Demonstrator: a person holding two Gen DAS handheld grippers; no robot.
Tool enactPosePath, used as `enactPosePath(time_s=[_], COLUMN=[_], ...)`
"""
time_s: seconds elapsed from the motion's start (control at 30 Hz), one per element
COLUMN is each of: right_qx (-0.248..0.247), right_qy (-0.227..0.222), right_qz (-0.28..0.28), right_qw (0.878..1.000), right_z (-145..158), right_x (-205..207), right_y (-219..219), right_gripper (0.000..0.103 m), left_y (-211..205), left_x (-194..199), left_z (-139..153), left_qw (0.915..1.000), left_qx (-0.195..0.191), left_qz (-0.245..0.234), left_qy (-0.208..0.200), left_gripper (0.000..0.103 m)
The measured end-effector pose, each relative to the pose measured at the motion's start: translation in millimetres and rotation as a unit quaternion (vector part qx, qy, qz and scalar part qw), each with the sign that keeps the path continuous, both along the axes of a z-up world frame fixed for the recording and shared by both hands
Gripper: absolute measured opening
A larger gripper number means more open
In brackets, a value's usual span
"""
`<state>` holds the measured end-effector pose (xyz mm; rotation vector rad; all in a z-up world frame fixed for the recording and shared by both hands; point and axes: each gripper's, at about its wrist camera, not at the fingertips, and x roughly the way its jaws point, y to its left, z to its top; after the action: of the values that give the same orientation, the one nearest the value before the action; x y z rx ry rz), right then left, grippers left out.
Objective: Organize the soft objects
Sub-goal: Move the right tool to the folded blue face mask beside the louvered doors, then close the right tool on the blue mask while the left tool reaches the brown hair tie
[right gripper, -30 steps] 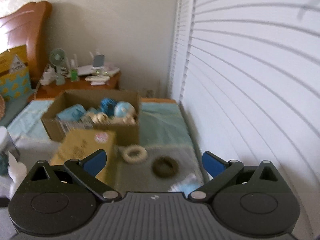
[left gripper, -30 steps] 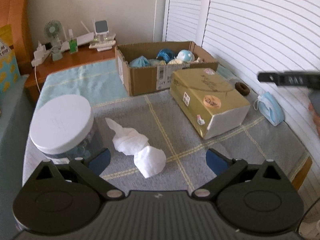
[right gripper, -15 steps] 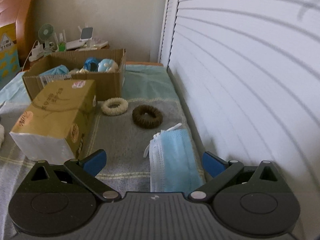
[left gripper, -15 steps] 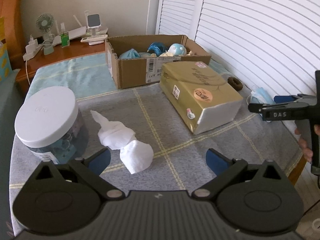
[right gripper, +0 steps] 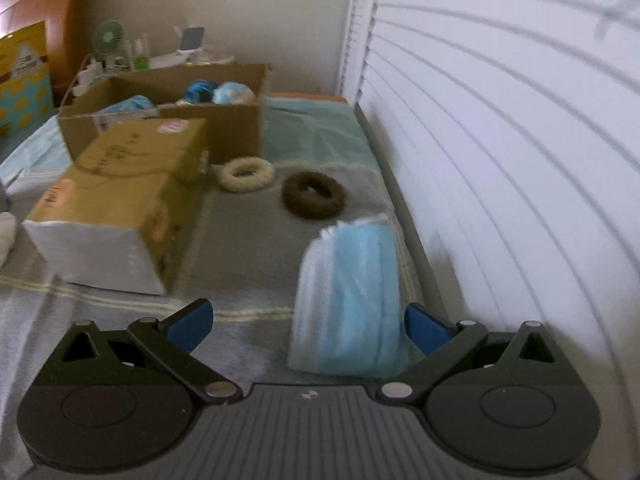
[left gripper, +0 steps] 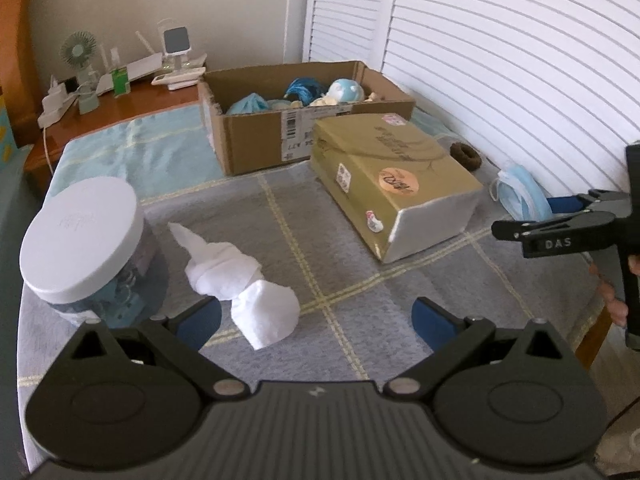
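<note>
My right gripper has its jaws spread wide, grasping nothing; the blue face mask lies between them on the grey checked blanket, close against the right blue pad. Beyond it sit a brown ring and a cream ring, apart from each other. My left gripper is likewise released, jaws wide over the crumpled white cloth. A white-lidded jar stands left of it, a gold box lies ahead on the right, and the cardboard box behind holds blue soft things.
</note>
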<state>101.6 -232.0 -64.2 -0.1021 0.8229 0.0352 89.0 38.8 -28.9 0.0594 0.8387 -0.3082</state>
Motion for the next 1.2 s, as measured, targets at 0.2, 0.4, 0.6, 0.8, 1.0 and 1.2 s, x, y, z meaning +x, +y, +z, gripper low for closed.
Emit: enactPosePath(time_s=[0.2, 0.4, 0.6, 0.8, 1.0, 1.2], right_qx=[0.022, 0.023, 0.024, 0.024, 0.038, 0.034], right_qy=[0.002, -0.012, -0.03, -0.03, -0.021, -0.036], right_qz=[0.003, 0.008, 0.002, 0.002, 0.002, 0.012], right_qw=[1.0, 1.0, 0.999, 0.999, 0.999, 0.999], right_z=[-7.3, -9.9, -12.4, -11.5, -4.7, 6.8], right_x=[-3.9, -9.0, -15.5, -19.5, -22.9, -29.7], right_y=[-4.2, -5.3, -5.5, -5.0, -6.6, -4.5], right_gripper=[0.103, 0.103, 0.103, 0.103, 0.103, 0.103], left_y=[-11.1, -38.6, -82.3, -127.7, -172.0, -210.7], left_x=[3.4, 17.5, 36.1, 57.6, 96.3, 133.1], left_z=[10.4, 31.5, 47.1, 62.3, 61.0, 52.2], left_qw=[0.9995, 0.9959, 0.9905, 0.9815, 0.9756, 0.9714], left_qx=[0.005, -0.003, 0.003, 0.023, 0.05, 0.081], left_qz=[-0.032, -0.089, -0.136, -0.188, -0.214, -0.222], left_qy=[-0.008, -0.016, -0.02, -0.028, -0.004, 0.023], left_gripper=[0.101, 0.101, 0.101, 0.101, 0.098, 0.095])
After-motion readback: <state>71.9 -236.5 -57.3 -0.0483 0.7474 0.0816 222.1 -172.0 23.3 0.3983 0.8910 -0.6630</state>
